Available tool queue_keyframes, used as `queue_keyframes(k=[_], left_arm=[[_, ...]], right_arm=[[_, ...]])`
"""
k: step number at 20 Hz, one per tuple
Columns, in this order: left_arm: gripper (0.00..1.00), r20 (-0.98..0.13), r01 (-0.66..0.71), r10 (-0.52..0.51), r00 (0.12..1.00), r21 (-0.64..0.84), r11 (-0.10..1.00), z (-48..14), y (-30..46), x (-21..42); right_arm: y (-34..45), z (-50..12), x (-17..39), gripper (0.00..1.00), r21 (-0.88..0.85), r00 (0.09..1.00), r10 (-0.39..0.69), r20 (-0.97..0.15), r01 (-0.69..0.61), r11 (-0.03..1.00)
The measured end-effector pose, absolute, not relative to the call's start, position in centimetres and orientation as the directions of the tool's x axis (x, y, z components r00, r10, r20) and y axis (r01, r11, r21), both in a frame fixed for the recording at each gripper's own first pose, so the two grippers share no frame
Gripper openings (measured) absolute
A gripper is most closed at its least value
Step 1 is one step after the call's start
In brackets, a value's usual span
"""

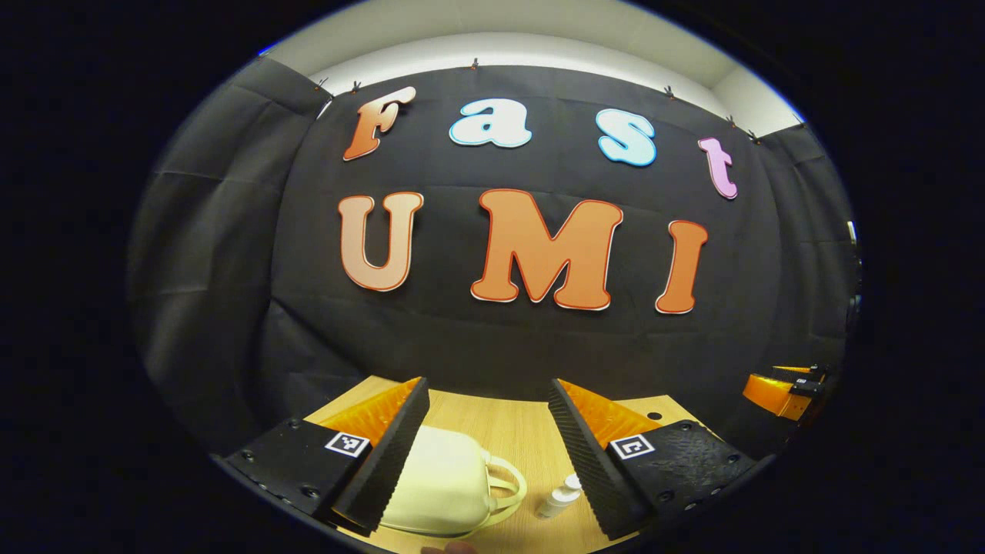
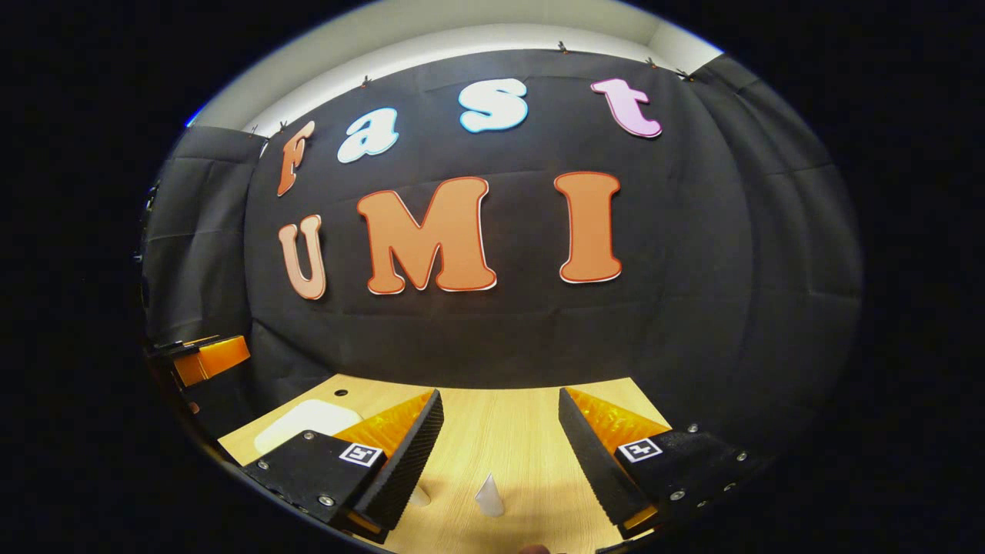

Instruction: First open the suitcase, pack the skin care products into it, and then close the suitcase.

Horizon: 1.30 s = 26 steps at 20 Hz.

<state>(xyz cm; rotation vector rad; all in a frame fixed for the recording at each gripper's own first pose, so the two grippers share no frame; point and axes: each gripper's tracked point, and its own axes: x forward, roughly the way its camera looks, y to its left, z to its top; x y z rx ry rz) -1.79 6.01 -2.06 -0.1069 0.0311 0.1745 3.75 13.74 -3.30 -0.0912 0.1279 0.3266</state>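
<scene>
both released: left hand-held gripper (image 1: 489, 446) above closed suitcase (image 1: 442, 481), stiff shell, light; take its looped handle (image 1: 504, 485); right hand-held gripper (image 2: 500, 454).

Black cloth wall (image 1: 500, 338), pale wooden table (image 2: 508, 431), white strip above (image 1: 492, 38), perhaps ceiling

The pale wooden table (image 1: 508, 431), low in the left gripper view, has a smooth matt top with fine straight grain. On it at lower centre, the small cream suitcase (image 1: 442, 481) has a smooth, faintly satiny shell that looks like plastic or leatherette. The little white bottle (image 1: 560, 496) beside it looks like glossy plastic. Behind, the black cloth wall (image 1: 231, 254) hangs matt and creased.
</scene>
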Motion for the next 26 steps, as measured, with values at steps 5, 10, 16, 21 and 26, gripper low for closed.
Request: queue_keyframes(k=[5,10,16,21,26], left_arm=[[0.98,-0.074,-0.131,0.121,0.990,-0.141,0.981,-4.5,3.6,-0.4],[0.98,-0.087,-0.129,0.125,0.988,-0.042,0.991,-5.8,5.8,-1.1],[0.98,-0.157,-0.080,0.115,0.981,0.211,0.974,-9.2,6.3,-2.1],[0.99,-0.233,0.069,0.041,0.972,0.445,0.893,-13.5,3.3,-2.2],[0.99,-0.323,0.162,0.042,0.945,0.580,0.799,-19.6,1.8,-1.2]], right_arm=[[12.8,-4.3,4.9,0.95,-0.069,0.945,0.290,-0.150,-0.303,0.951],[13.7,-6.0,3.6,0.96,-0.092,0.950,0.264,-0.167,-0.282,0.955],[14.5,-7.8,2.6,0.96,-0.087,0.942,0.266,-0.207,-0.289,0.954],[12.3,-9.8,2.3,0.96,-0.099,0.942,0.229,-0.246,-0.260,0.961],[8.1,-12.3,2.3,0.96,-0.090,0.938,0.150,-0.311,-0.187,0.978]])
